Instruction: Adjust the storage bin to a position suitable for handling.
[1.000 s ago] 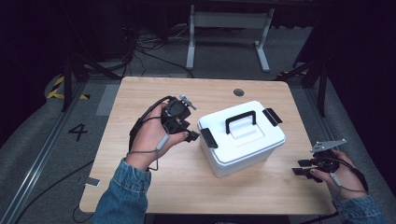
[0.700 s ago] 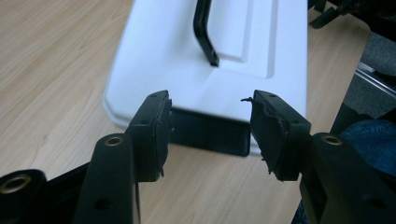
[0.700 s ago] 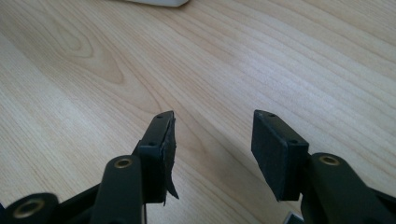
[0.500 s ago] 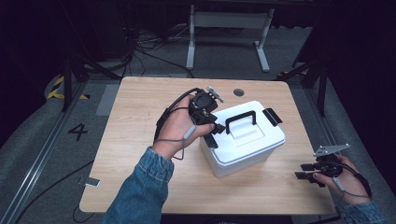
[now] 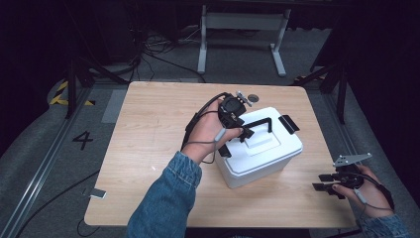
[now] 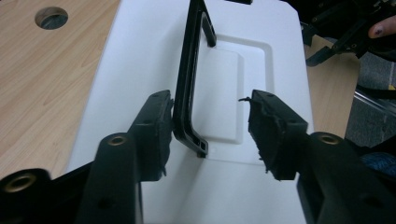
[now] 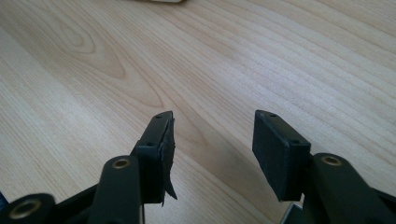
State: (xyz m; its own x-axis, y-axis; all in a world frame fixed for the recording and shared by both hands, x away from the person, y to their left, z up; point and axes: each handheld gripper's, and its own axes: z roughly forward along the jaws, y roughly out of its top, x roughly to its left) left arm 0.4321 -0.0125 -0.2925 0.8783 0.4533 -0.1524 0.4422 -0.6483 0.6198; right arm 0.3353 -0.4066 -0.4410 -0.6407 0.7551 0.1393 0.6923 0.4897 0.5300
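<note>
My left gripper (image 5: 241, 130) hangs over the white box (image 5: 257, 148), which sits on the table (image 5: 148, 129) right of centre. Along its jaws I see them spread, the black handle (image 6: 189, 79) standing upright between them, hard against the left-hand jaw and clear of the other. So nothing is gripped yet; I judge the step in hand is taking that handle, most likely to lift the box or its lid (image 6: 140, 56). The next move calls for shifting a little so the bar sits midway, then squeezing square across it, so it doesn't skid off the pad.

The front latch (image 5: 224, 149) and the far one (image 5: 288, 123) look folded against the box ends; whether they are fastened I cannot tell.

My right gripper (image 5: 331, 182) rests low near the table's right edge, well apart from the box, its jaws spread too and holding nothing, with bare wood beneath them.

Against a second ago, my left hand has travelled from beside the box's left end up over the lid; half a second ago it was just reaching that corner. The box and my right hand have barely shifted.
</note>
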